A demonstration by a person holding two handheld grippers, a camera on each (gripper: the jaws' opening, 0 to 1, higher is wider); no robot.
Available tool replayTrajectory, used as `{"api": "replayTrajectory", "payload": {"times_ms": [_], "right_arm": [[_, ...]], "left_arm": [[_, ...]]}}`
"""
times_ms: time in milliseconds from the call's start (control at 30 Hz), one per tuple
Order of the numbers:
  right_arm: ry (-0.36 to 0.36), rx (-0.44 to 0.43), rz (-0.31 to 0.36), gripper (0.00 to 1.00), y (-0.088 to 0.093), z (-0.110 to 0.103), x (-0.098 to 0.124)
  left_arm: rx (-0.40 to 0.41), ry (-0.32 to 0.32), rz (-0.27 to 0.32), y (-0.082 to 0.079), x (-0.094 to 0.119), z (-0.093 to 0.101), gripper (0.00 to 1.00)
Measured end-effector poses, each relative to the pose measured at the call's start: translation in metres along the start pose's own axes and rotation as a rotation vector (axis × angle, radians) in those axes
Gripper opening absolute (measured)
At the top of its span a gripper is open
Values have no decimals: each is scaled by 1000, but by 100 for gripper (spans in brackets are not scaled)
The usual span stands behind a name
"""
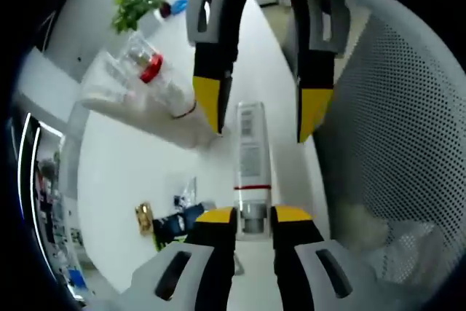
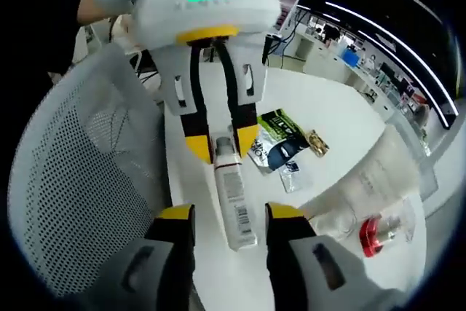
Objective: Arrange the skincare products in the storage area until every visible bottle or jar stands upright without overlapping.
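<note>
The white tube point(image 1: 251, 172) with the red band and silver cap lies flat on the white table point(image 1: 124, 180), right alongside the white mesh basket point(image 1: 408, 129), not upright yet, I'd say. In the left gripper view, the left gripper point(image 1: 253, 216) has its yellow-tipped jaws on either side of the cap end, snug against it, apparently pinching it. The right gripper point(image 1: 262, 118) comes in from the top, jaws spread wide over the tube's far end, touching nothing. In the right gripper view the same tube point(image 2: 233, 198) runs between the right gripper point(image 2: 222, 216) and its open jaws, with the left gripper point(image 2: 222, 143) clamped at the cap.

Risks now: the grip sits at one extreme end, so tipping the tube up could let it swivel or slide out. It could also knock the basket wall point(image 2: 80, 172) just beside it.

Further out, a clear plastic bag point(image 1: 138, 85) holds a red-capped jar point(image 1: 151, 68), also lying over, well apart from the tube. A green-and-black packet point(image 2: 280, 140) and a small gold item point(image 2: 317, 143) sit near the cap end. A potted plant point(image 1: 135, 5) stands at the table's far edge, lit shelving beyond
</note>
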State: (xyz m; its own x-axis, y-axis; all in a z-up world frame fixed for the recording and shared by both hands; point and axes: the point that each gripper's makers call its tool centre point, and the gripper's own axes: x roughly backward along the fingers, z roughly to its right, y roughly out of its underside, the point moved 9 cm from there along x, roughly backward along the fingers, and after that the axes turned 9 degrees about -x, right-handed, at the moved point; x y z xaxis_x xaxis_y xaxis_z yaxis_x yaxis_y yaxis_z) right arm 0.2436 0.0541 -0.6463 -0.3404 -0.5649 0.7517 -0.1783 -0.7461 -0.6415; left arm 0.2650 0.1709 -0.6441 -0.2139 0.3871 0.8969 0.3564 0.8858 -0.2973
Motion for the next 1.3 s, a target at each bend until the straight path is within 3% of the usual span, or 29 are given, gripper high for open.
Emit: {"api": "replayTrajectory", "payload": {"times_ms": [500, 900, 1133, 1300], "right_arm": [[-40, 28, -47, 30, 1, 1, -18], [-45, 22, -63, 23, 5, 2, -21], [-44, 3, -37, 21, 7, 3, -19], [-60, -12, -27, 21, 10, 4, -17]], "left_arm": [[-82, -1, -28, -13, 4, 2, 14], [-95, -4, -6, -18, 8, 1, 14], [-111, -13, 19, -15, 8, 1, 15], [-100, -18, 83, -13, 7, 0, 16]]}}
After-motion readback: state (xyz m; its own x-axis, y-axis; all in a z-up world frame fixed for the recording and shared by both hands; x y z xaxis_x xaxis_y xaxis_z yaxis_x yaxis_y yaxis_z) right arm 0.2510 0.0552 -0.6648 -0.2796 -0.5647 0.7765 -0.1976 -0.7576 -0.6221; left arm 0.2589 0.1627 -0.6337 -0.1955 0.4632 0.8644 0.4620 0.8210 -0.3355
